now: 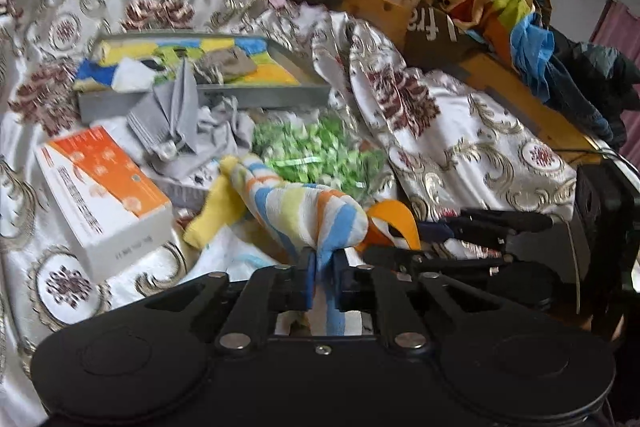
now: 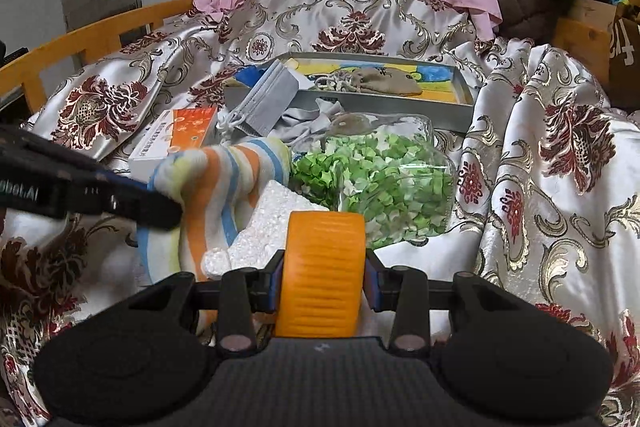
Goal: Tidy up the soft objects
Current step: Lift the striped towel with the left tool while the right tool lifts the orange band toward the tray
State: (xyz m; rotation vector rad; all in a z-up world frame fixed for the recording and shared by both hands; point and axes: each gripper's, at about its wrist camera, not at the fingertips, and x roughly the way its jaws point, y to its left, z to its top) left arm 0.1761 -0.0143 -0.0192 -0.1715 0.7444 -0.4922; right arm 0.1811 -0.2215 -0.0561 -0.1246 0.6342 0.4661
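My left gripper (image 1: 323, 267) is shut on a striped towel (image 1: 296, 203) with blue, orange and yellow-green bands, held above the bed; the towel also shows in the right wrist view (image 2: 212, 187). My right gripper (image 2: 324, 275) is shut on a ribbed orange roll (image 2: 320, 275), which also shows in the left wrist view (image 1: 394, 223). A grey tray (image 1: 260, 97) holds colourful cloths and a beige pouch (image 2: 380, 81). A grey folded cloth (image 1: 172, 115) hangs over the tray's front wall.
A clear bag of green and white bits (image 2: 380, 183) lies ahead of the roll. An orange-and-white box (image 1: 104, 191) lies on the left. A white foam block (image 2: 276, 223) sits beside the towel. A patterned satin cover (image 2: 560, 187) drapes the bed. A wooden bed rail (image 2: 92, 39) runs at the left.
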